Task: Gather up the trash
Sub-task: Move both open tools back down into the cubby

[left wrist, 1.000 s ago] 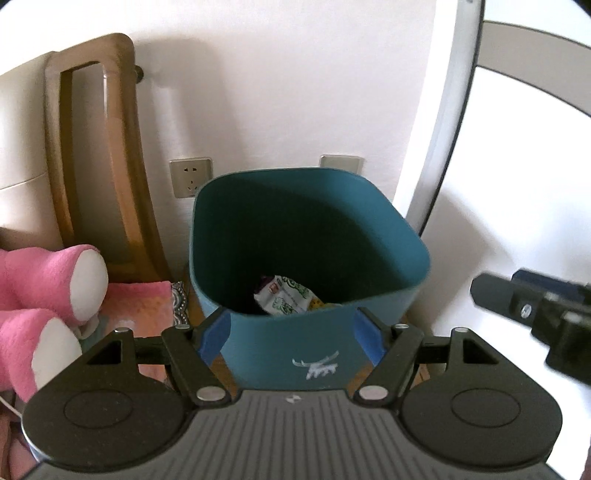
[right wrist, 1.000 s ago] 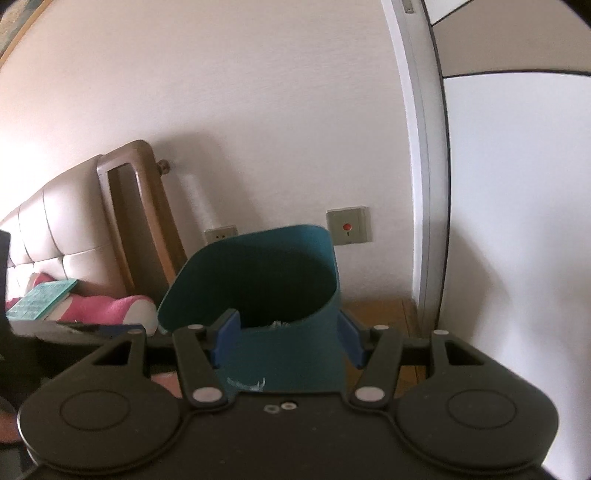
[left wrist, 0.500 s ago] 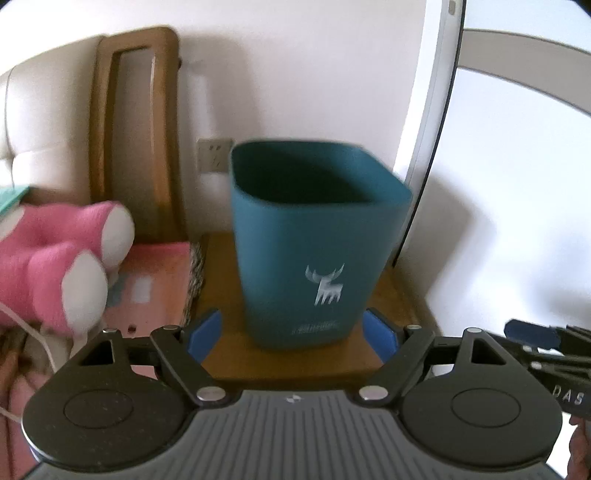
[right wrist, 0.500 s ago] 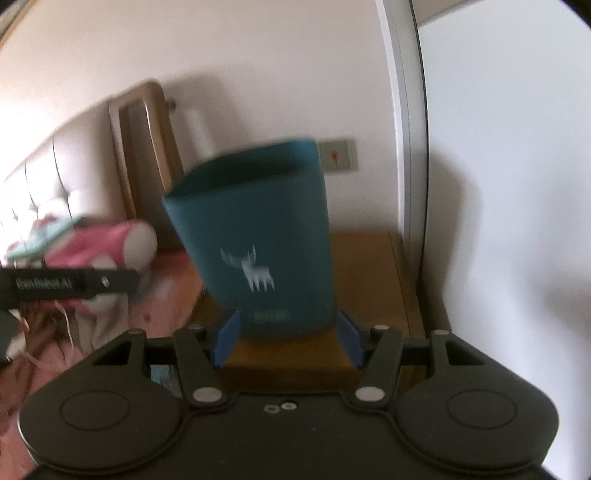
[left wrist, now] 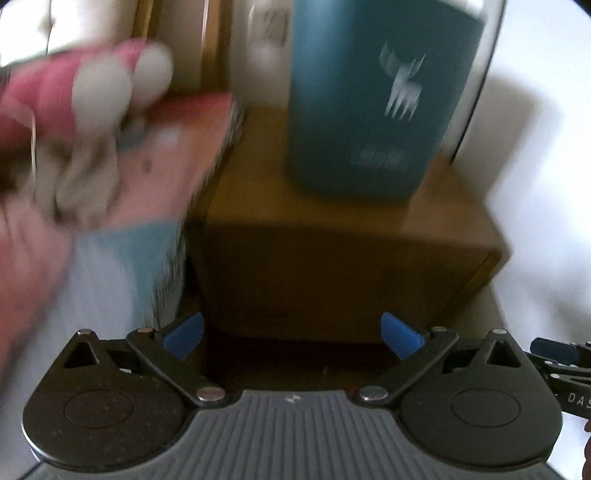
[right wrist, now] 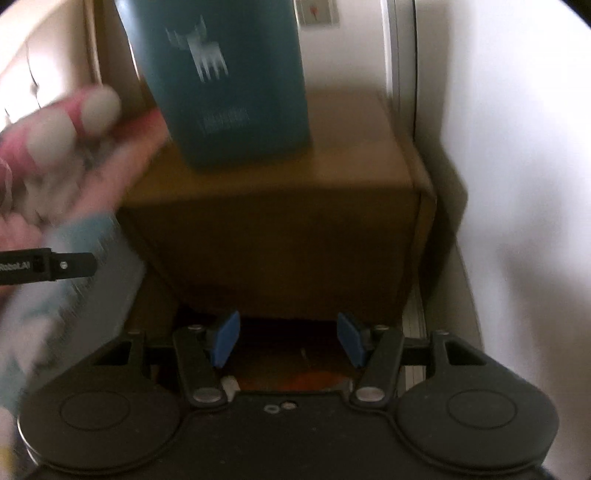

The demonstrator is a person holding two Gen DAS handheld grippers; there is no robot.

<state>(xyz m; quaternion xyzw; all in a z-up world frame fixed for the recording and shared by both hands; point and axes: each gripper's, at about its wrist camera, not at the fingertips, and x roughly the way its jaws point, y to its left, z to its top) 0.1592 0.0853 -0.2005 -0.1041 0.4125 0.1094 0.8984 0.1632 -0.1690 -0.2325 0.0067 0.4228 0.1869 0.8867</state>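
A teal bin [left wrist: 373,99] with a white deer logo stands upright on a brown wooden nightstand [left wrist: 332,229]; its inside is hidden. It also shows in the right wrist view [right wrist: 229,77] on the nightstand [right wrist: 280,229]. My left gripper [left wrist: 292,334] is open and empty, low in front of the nightstand. My right gripper [right wrist: 288,341] is open and empty, also low before the nightstand. Both views are motion-blurred.
A pink plush toy [left wrist: 88,85] lies on the bed with pink and blue bedding [left wrist: 110,229] to the left. A white wall [left wrist: 546,184] is on the right. A wall switch [right wrist: 317,11] sits behind the bin. The other gripper's tip [right wrist: 55,266] shows at the left.
Both grippers have pulled back and dropped from the bin's rim to below the nightstand top. The bin now stands apart on the nightstand, seen from lower down.
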